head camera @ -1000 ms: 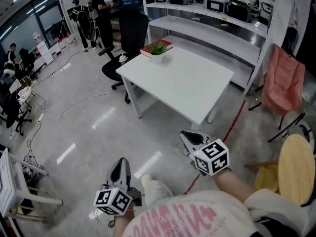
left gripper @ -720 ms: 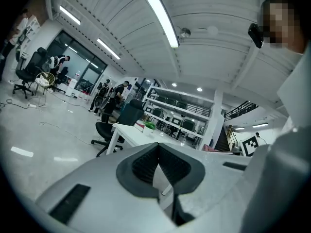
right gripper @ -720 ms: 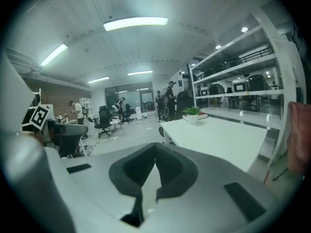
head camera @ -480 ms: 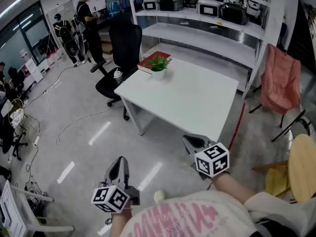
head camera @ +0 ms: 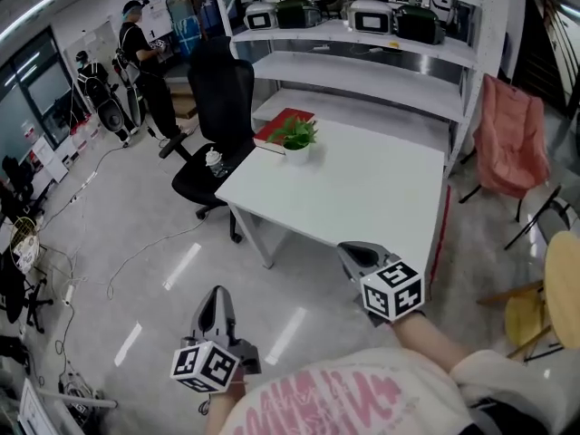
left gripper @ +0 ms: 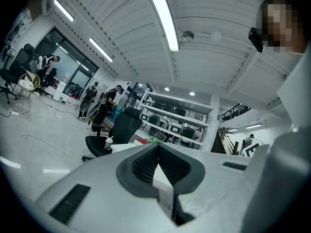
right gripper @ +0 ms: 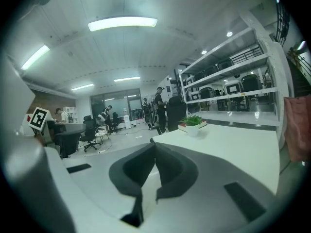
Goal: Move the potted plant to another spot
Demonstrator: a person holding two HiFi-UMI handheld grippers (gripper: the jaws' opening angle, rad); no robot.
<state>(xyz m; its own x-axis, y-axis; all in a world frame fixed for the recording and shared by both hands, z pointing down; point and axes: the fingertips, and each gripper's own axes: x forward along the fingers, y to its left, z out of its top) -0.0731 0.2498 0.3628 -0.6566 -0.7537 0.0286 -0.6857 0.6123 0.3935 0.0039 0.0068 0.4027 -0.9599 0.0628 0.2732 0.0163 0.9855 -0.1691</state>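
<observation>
A: Closer than before, the smooth white table (head camera: 362, 198) fills my view. Plant?
B: Leafy potted plant (head camera: 296, 140), round white pot, at its far corner; I see left gripper (head camera: 217, 295) and right gripper (head camera: 350, 251) closed, empty.

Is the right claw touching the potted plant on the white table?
Apart. In the head view the right claw hangs at the near edge of the white table, while the potted plant stands at its far corner, with bare tabletop between.
</observation>
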